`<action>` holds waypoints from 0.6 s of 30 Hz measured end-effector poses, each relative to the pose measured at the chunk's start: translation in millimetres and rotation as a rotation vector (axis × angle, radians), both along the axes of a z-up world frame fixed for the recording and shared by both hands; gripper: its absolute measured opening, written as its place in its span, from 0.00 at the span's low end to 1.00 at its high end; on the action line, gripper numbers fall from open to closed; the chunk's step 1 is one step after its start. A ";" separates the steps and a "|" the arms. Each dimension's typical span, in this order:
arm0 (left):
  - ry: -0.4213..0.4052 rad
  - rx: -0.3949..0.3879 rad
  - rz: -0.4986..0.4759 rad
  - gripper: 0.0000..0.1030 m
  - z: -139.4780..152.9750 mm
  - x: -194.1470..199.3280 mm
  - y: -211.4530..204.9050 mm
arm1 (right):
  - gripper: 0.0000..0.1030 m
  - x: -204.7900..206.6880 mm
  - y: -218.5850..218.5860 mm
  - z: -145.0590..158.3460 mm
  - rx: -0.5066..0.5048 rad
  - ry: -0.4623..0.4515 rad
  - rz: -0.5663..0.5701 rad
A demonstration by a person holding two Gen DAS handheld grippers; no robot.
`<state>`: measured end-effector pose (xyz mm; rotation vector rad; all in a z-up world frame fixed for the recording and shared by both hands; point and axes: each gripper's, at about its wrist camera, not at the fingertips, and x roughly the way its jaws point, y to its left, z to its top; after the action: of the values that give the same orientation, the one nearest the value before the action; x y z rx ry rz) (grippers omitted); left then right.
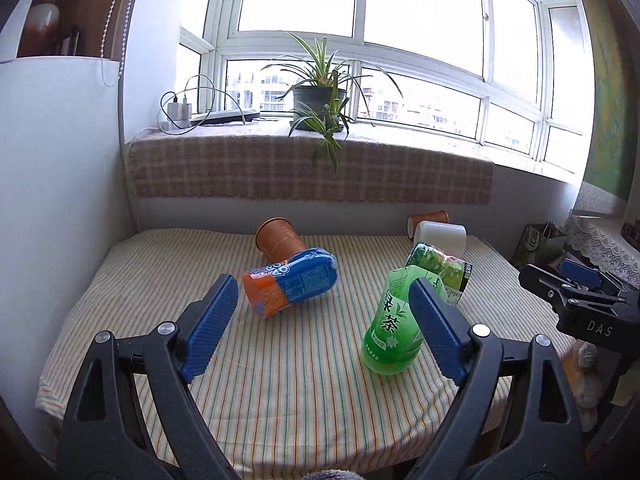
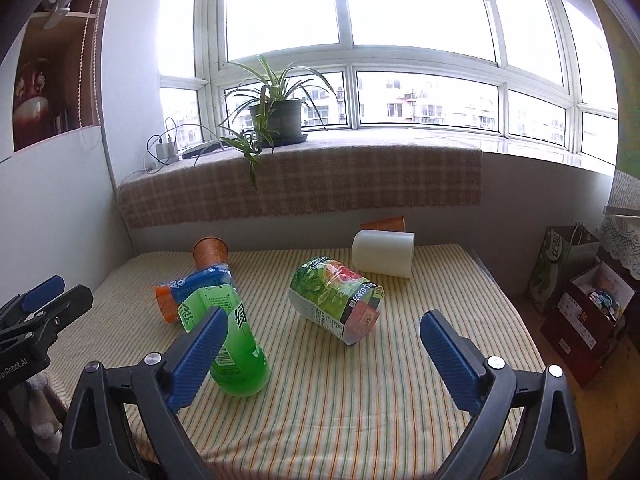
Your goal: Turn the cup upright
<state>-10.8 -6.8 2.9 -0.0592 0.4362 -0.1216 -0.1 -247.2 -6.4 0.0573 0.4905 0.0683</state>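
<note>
Several cups lie on their sides on the striped table (image 1: 280, 380): an orange-and-blue cup (image 1: 290, 286) (image 2: 188, 294), a bright green tea cup (image 1: 390, 330) (image 2: 232, 344), a green-and-red printed cup (image 1: 438, 268) (image 2: 336, 300), a white cup (image 1: 440, 236) (image 2: 383, 253), and two brown paper cups, one far left (image 1: 278, 238) (image 2: 210, 251) and one far right (image 1: 428, 218) (image 2: 386, 223). My left gripper (image 1: 324, 292) is open and empty above the near table, between the orange-blue and green cups. My right gripper (image 2: 324, 330) is open and empty, near the printed cup.
A blanket-covered window ledge (image 1: 312, 168) behind the table holds a potted plant (image 1: 320, 100) and chargers (image 1: 178, 114). A white wall (image 1: 60, 200) stands on the left. Bags and boxes (image 2: 580, 292) sit on the floor to the right.
</note>
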 end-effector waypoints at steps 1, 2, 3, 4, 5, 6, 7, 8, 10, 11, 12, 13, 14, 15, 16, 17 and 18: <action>-0.007 0.006 0.002 0.90 0.7 -1.7 -1.5 | 0.96 -1.4 1.6 1.6 -0.006 -0.010 -0.004; -0.014 0.010 0.006 0.94 1.5 -3.9 -2.7 | 0.96 -2.3 3.0 2.8 -0.012 -0.020 -0.007; -0.021 0.012 0.009 0.99 2.5 -4.9 -4.0 | 0.97 -3.6 3.7 4.1 -0.016 -0.029 -0.011; -0.029 0.011 0.014 1.00 3.6 -6.1 -4.4 | 1.00 -4.8 4.0 5.3 -0.017 -0.039 -0.014; -0.034 0.011 0.024 1.00 4.7 -7.0 -4.9 | 1.00 -6.7 4.1 6.3 -0.017 -0.048 -0.017; -0.039 0.012 0.032 1.00 5.8 -8.0 -5.4 | 1.00 -7.7 3.9 6.6 -0.016 -0.055 -0.021; -0.042 0.012 0.037 1.00 6.8 -8.3 -5.3 | 1.00 -8.3 3.6 6.8 -0.015 -0.061 -0.023; -0.042 0.011 0.040 1.00 7.5 -8.3 -5.1 | 1.00 -8.3 3.7 6.9 -0.015 -0.064 -0.025; -0.039 0.013 0.046 1.00 7.8 -7.8 -5.4 | 1.00 -9.0 3.7 6.3 -0.014 -0.067 -0.029; -0.038 0.016 0.049 1.00 8.1 -7.5 -5.5 | 1.00 -8.6 3.6 6.0 -0.013 -0.067 -0.029; -0.038 0.018 0.052 1.00 7.6 -7.4 -5.8 | 1.00 -8.6 3.7 5.8 -0.014 -0.066 -0.028; -0.039 0.020 0.053 1.00 7.8 -8.0 -5.8 | 1.00 -8.6 3.6 5.5 -0.014 -0.065 -0.028; -0.040 0.020 0.054 1.00 7.9 -8.4 -5.6 | 1.00 -8.4 3.8 5.4 -0.013 -0.064 -0.027; -0.042 0.020 0.056 1.00 8.1 -8.4 -5.5 | 1.00 -8.1 4.0 5.4 -0.011 -0.063 -0.026; -0.043 0.019 0.057 1.00 8.5 -8.7 -5.1 | 1.00 -8.2 3.6 5.3 -0.009 -0.063 -0.026; -0.045 0.016 0.059 1.00 8.7 -8.5 -4.5 | 1.00 -8.3 4.0 5.3 -0.008 -0.062 -0.025; -0.047 0.014 0.060 1.00 8.9 -8.6 -4.1 | 1.00 -8.0 4.1 5.1 -0.007 -0.061 -0.024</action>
<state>-19.4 -10.9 11.8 -0.0557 0.3883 -0.0607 -8.2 -243.0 -1.3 0.0537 0.4289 0.0449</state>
